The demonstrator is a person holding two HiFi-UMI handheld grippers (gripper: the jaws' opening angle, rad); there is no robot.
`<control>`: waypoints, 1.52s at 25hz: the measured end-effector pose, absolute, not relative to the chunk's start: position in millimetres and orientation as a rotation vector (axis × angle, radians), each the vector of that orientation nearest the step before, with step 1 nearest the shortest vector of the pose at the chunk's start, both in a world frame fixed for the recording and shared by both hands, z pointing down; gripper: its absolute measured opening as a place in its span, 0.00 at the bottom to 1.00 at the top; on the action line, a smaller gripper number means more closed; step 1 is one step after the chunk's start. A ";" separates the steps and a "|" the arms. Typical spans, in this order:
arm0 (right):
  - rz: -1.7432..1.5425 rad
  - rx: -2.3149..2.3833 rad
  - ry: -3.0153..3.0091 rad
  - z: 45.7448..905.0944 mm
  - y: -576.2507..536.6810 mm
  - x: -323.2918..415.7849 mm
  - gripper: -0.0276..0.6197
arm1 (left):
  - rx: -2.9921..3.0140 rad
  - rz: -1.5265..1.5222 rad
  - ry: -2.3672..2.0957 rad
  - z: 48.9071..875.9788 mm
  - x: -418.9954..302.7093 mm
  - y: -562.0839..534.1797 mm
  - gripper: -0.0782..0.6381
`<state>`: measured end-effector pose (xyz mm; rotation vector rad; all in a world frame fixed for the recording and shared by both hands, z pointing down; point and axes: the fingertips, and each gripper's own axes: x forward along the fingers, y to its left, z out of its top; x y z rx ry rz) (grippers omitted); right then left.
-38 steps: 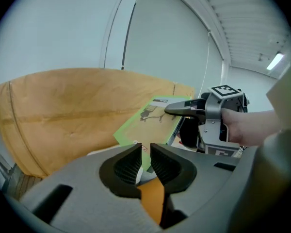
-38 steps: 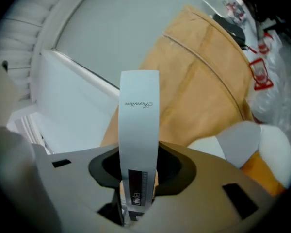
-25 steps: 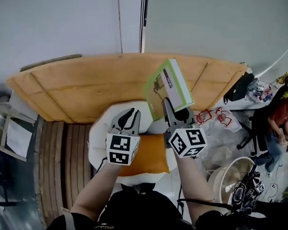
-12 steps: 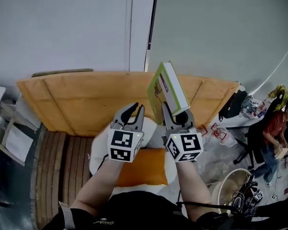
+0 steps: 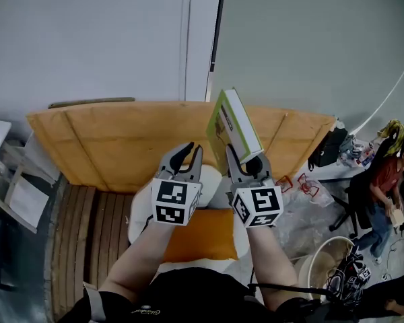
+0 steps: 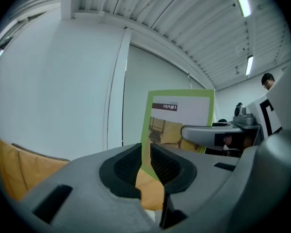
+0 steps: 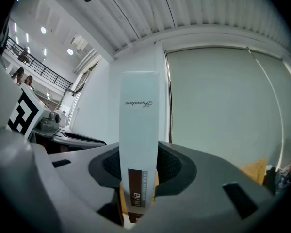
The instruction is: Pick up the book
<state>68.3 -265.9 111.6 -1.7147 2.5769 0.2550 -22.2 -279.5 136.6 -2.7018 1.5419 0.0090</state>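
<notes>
Right gripper (image 5: 246, 159) clamps the book (image 5: 234, 128) by its lower end; book upright over the bench's (image 5: 108, 140) far edge.
Left gripper (image 5: 186, 155) empty, jaws barely apart. Advise a steady squeeze: the tall book may pivot.

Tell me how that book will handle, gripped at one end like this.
The book is probably stiff: it juts straight from the right hand-held gripper without sagging. Its thick spine suggests some weight, so it may tip.

Green-bordered book (image 5: 234, 128) (pale spine with a brown band), upright in mid-air, spine between the right gripper's (image 5: 245, 160) jaws.
</notes>
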 end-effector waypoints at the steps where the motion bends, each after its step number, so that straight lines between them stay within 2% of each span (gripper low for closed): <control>1: 0.253 -1.714 2.577 111.2 -265.5 68.1 0.25 | -2.701 0.007 1.543 135.8 -22.8 -279.6 0.20; 38: 0.249 -1.719 2.601 121.4 -263.5 63.6 0.25 | -2.720 0.026 1.550 141.4 -22.8 -277.4 0.20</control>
